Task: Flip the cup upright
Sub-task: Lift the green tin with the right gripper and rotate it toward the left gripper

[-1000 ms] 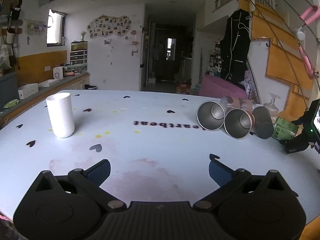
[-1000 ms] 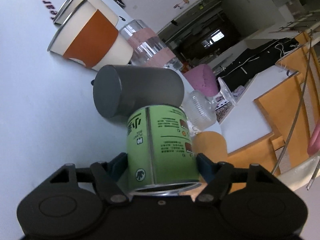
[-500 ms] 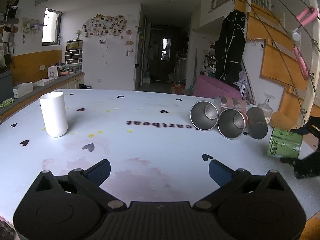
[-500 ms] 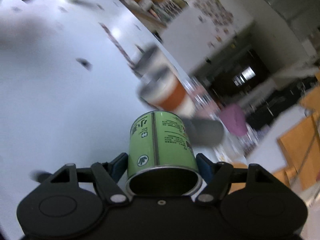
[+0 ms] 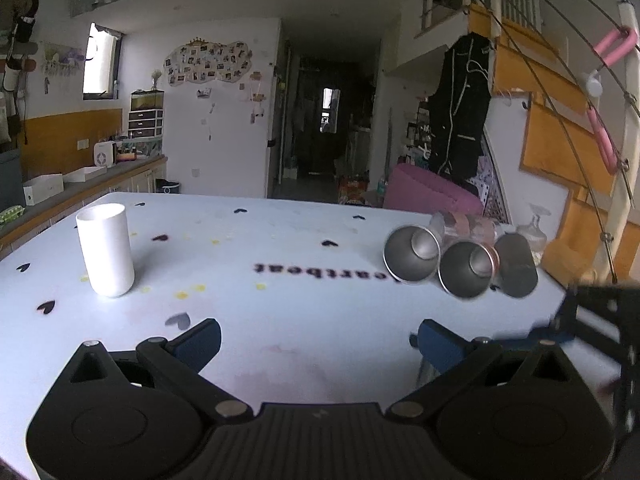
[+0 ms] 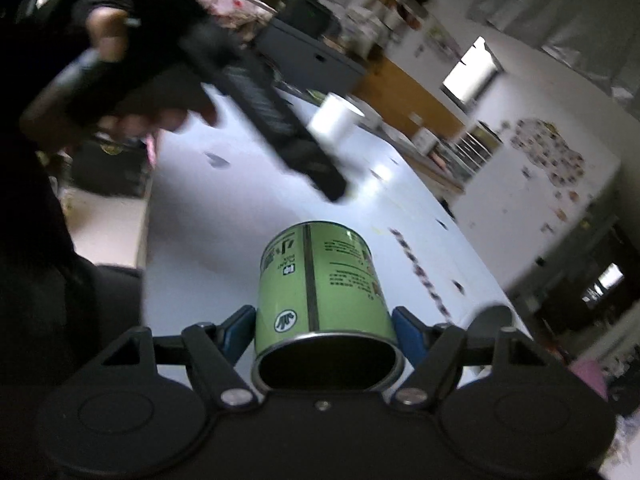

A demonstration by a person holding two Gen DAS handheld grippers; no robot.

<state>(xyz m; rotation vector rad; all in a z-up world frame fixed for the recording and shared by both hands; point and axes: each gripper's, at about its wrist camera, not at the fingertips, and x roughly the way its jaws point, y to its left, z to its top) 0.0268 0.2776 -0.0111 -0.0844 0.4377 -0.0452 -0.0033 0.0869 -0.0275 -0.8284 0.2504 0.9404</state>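
Right gripper (image 6: 324, 336): tilted over table (image 6: 224, 216), clamped on green cup (image 6: 320, 280) at lower centre, mouth toward camera. Left gripper (image 5: 316, 340): level, jaws spread, empty.

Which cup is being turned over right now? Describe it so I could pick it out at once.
Look above the pale blue table, near the printed lettering. Clamped between the blue pads of the right gripper is a green cup, open mouth facing the camera. Unlike the white cup and the steel cups, it is bright green with printed text and a dark seam.

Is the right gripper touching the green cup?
Touching. The right wrist view shows the right gripper with both blue fingers pressed against the green cup.
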